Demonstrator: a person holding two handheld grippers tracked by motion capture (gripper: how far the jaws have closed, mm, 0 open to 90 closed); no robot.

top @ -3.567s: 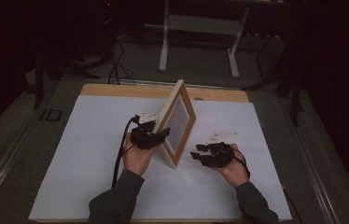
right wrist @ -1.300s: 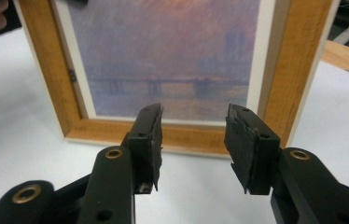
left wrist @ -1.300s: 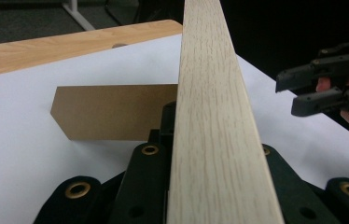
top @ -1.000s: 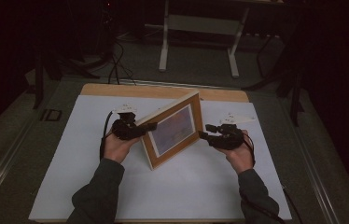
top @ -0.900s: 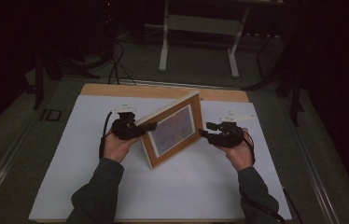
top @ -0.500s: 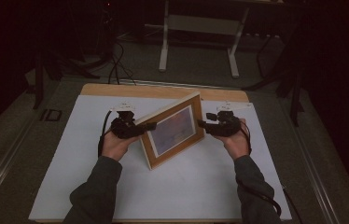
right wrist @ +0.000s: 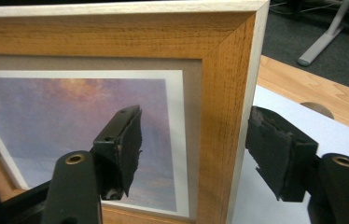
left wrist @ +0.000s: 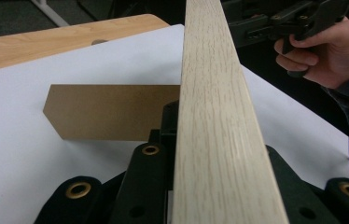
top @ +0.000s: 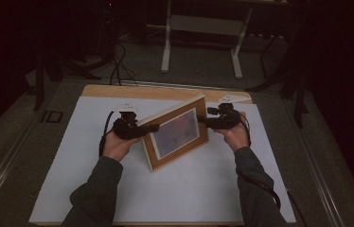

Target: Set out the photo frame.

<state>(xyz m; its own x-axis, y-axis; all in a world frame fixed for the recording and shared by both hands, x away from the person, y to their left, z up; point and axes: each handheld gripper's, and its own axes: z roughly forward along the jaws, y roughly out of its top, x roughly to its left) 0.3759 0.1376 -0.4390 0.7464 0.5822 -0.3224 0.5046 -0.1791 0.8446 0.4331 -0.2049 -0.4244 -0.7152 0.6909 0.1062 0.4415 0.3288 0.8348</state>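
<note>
Picture frame [top: 177, 132], standing tilted on the white table cover [top: 71, 179]: we keep the left gripper [top: 147, 128] clamped on its edge while the right gripper [right wrist: 191, 154], jaws just opened astride the frame's side without touching, withdraws straight back.

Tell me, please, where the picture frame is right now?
In the high view, the picture frame stands mid-table on the white sheet, between both grippers.

Left gripper [top: 152, 127] clamped, right gripper [top: 202, 119] just opening.
</note>
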